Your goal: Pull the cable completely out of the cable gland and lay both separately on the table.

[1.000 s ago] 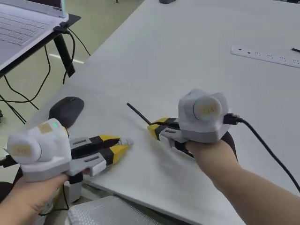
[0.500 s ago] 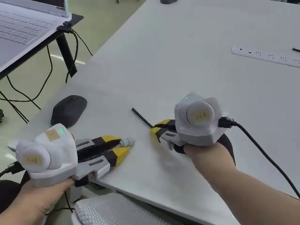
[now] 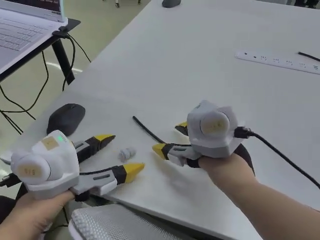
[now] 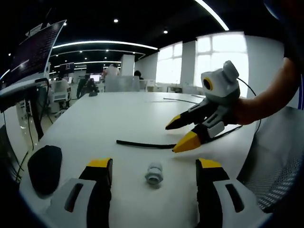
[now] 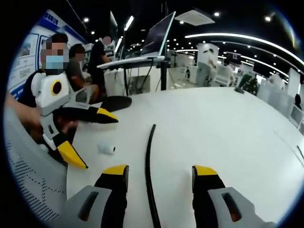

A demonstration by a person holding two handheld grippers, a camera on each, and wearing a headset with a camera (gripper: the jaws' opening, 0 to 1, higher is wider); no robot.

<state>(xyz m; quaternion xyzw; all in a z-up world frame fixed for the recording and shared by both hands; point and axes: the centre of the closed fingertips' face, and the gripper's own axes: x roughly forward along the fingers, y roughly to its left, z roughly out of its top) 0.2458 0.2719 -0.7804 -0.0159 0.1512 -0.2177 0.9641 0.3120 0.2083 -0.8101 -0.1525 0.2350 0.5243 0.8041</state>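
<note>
Now | L claw [image 3: 121, 152] & R claw [image 5: 160, 169] agape, empty | gland [image 3: 127, 153], cable [image 3: 145, 127] apart (tbl [image 3: 200, 60])

Gland [image 3: 127, 153] left of cable [image 3: 146, 129] (apart)

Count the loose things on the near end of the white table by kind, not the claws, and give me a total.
Black cable: 1
Cable gland: 1
Computer mouse: 1
Total: 3

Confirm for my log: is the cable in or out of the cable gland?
Out: the cable gland lies on the table, apart from the black cable.
</note>
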